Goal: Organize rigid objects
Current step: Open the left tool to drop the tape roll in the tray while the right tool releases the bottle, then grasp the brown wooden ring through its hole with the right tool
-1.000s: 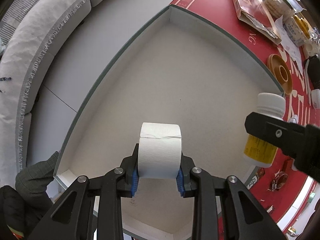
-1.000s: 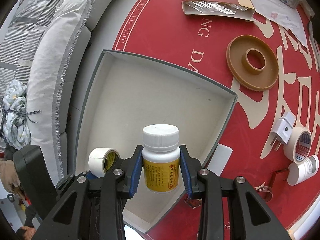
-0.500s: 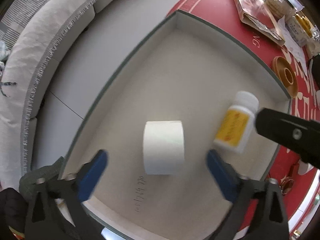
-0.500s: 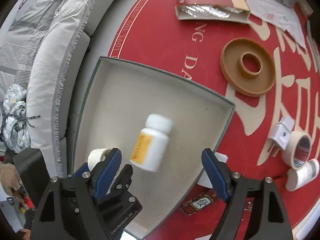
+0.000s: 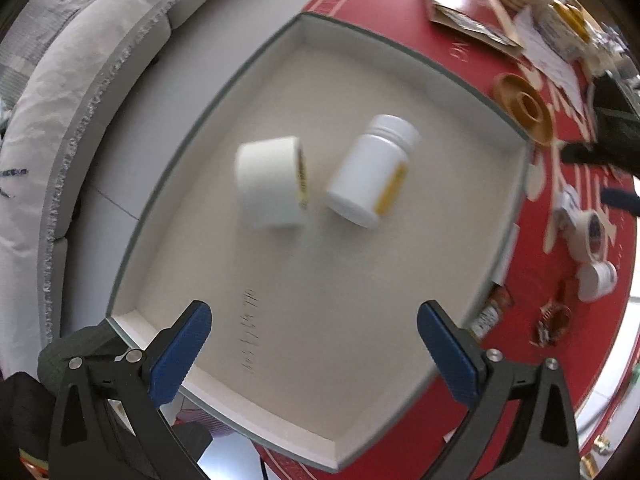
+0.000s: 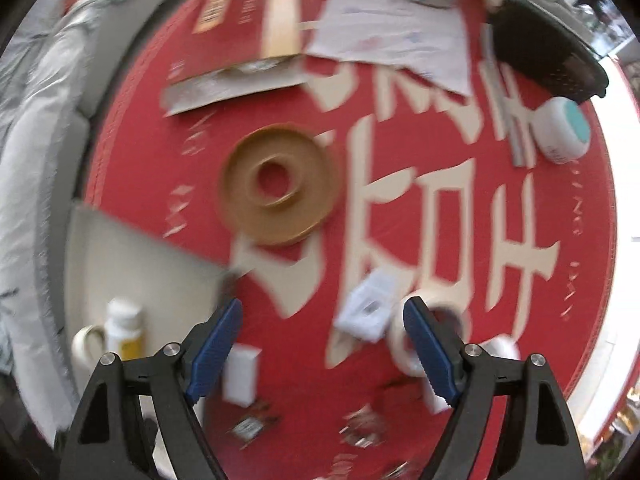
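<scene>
A white tape roll and a white pill bottle with a yellow label lie side by side inside the shallow grey-rimmed box. My left gripper is open and empty above the box's near part. My right gripper is open and empty over the red table, right of the box; the bottle and tape roll show at its lower left. A white plug adapter and a beige tape roll lie near its right finger.
A brown ring-shaped disc lies mid-table. A red packet, papers, a black basket and a white jar sit at the far side. Small items lie near the front edge. A grey sofa runs left.
Both grippers opened and let go; the tape roll and the bottle now lie in the box. The left gripper pulled back. The right gripper swung right over the red table.
</scene>
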Motion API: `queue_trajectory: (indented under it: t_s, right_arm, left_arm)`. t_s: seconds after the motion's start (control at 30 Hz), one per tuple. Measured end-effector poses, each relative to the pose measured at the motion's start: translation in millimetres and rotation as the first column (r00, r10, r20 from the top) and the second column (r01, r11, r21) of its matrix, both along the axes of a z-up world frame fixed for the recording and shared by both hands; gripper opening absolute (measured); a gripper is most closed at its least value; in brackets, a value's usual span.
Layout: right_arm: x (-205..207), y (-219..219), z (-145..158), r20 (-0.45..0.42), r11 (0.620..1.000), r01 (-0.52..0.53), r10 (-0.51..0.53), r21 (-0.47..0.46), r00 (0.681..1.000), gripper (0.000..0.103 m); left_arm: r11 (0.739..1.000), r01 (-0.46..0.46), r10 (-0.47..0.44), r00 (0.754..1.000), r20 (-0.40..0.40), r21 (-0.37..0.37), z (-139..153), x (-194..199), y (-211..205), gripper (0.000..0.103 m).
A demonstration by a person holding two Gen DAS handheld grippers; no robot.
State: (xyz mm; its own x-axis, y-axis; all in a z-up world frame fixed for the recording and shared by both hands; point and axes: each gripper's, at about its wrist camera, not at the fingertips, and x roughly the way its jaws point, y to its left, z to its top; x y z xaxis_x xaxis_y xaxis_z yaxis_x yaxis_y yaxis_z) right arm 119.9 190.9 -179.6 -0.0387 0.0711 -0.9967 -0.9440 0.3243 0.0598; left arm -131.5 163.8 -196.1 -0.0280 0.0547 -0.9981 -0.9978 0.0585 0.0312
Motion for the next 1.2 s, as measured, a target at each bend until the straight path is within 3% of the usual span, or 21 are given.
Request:
queue_trajectory:
  t_s: [0.17, 0.33, 0.63, 0.7, 0.73, 0.77, 0.8, 0.93, 1.1, 1.2]
  right_arm:
    - [9.8, 24.9, -10.7, 0.048, 0.999, -0.029, 0.028, 0.021, 0.998, 0.084]
    - [21.3, 47.9, -16.2, 0.065, 0.997, 0.014, -0.019, 0.075, 0.998, 0.084]
    - [27.1, 75.6, -39.5, 0.070, 0.999, 0.002, -0.006, 0.054, 0.998, 0.082]
    - [12.5, 68.9, -36.8, 0.079, 0.993, -0.093, 0.088, 0.072, 0.993, 0.066]
    - [-0.3, 62.4, -34.9, 0.084, 0.984, -0.160, 0.153, 0.076, 0.985, 0.040]
    - [-7.9, 61.9, -32.8, 0.100, 0.977, -0.206, 0.199, 0.060, 0.975, 0.032]
    - [-8.8, 59.9, -34.0, 0.081, 0.977, -0.208, 0.204, 0.045, 0.976, 0.032]
    - [22.7, 39.6, -32.0, -0.119, 0.998, -0.040, 0.045, 0.045, 0.992, 0.032]
    - [56.6, -10.9, 10.6, -0.175, 0.991, -0.013, 0.036, 0.131, 0.984, 0.032]
    - [79.2, -54.9, 27.8, -0.188, 0.991, 0.026, 0.000, 0.133, 0.982, 0.032]
  left_arm:
    - [1.000, 0.023, -0.023, 0.999, 0.032, -0.001, 12.2, 17.1, -6.7, 0.103]
    - [0.999, 0.044, -0.044, 0.998, 0.038, 0.003, 20.2, 24.4, -19.0, 0.103]
    - [0.993, 0.107, -0.106, 0.994, 0.042, -0.039, 22.7, 24.3, -45.8, 0.103]
    - [0.989, 0.142, -0.141, 0.989, 0.038, -0.034, 23.7, 30.6, -52.8, 0.103]
    - [0.988, 0.153, -0.152, 0.988, 0.036, -0.035, 23.6, 33.6, -55.4, 0.103]
    - [0.985, 0.167, -0.165, 0.986, 0.035, -0.037, 23.8, 36.8, -57.5, 0.103]
    - [0.983, 0.179, -0.178, 0.984, 0.033, -0.040, 23.0, 39.5, -58.5, 0.103]
    - [0.977, 0.210, -0.209, 0.977, 0.041, -0.025, 29.9, 57.7, -66.4, 0.103]
    - [0.963, 0.270, -0.270, 0.962, 0.041, 0.009, 38.3, 93.4, -73.1, 0.103]
    - [0.952, 0.305, -0.306, 0.951, 0.044, 0.021, 41.4, 113.4, -79.2, 0.103]
